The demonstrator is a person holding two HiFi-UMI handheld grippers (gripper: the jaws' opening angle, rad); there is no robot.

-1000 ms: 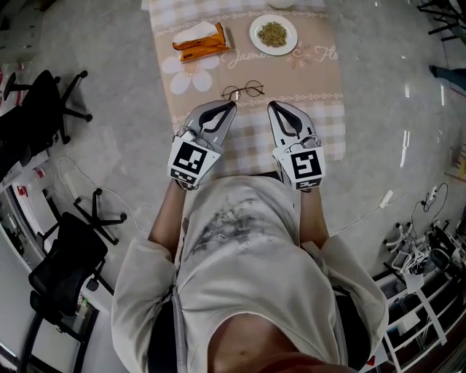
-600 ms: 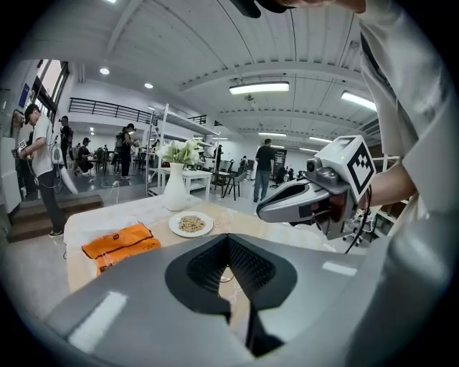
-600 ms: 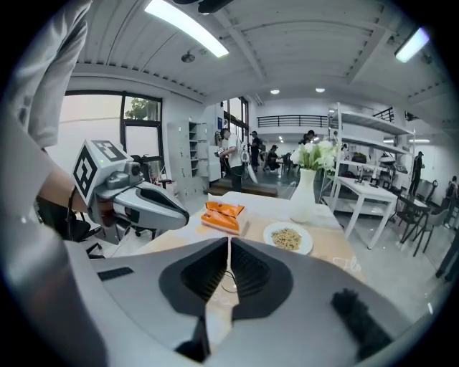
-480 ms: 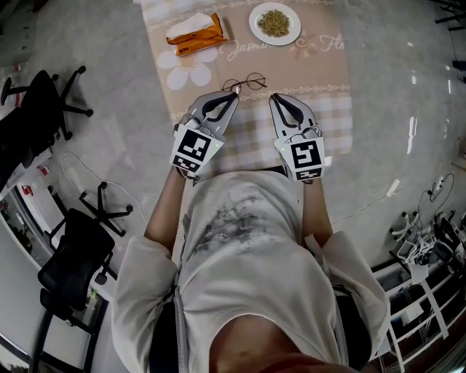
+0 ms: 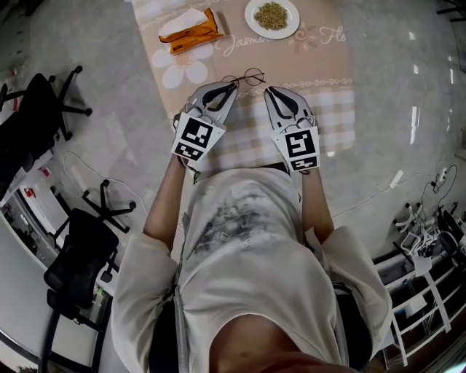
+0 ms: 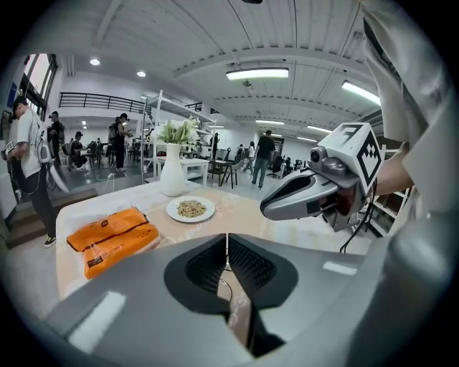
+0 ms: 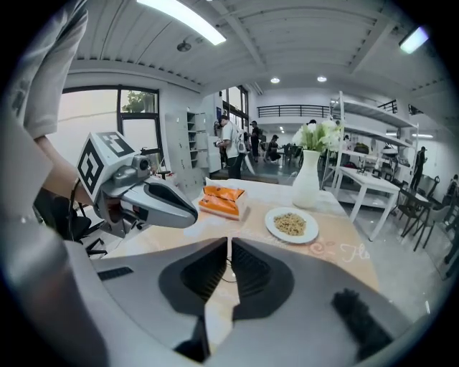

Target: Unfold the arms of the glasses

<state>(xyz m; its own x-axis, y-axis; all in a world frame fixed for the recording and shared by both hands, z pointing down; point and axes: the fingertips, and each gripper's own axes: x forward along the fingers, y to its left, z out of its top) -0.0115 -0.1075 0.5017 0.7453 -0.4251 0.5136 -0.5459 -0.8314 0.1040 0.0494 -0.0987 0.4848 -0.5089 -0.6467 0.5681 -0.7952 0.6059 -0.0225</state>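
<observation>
Thin wire-framed round glasses [image 5: 245, 76] lie on the patterned tablecloth [image 5: 320, 80], just past both grippers. My left gripper [image 5: 232, 87] is shut and empty, its tip right at the near left lens; whether it touches, I cannot tell. My right gripper [image 5: 268, 92] is also shut and empty, a little short of the right lens. In the left gripper view the closed jaws [image 6: 227, 244] cover most of the glasses [image 6: 226, 287], leaving only a bit of wire visible. The right gripper view shows the same: closed jaws [image 7: 229, 247] over a sliver of the frame [image 7: 228, 276].
An orange packet [image 5: 188, 30] and a white plate of grains [image 5: 271, 14] lie further back on the cloth. A white vase with flowers [image 6: 172, 179] stands at the far end. Office chairs [image 5: 36, 109] stand on the floor to the left.
Both grippers have sunk and moved forward toward the glasses, staying shut. The left tip now sits right by the left lens. The glasses have not moved on the cloth.
</observation>
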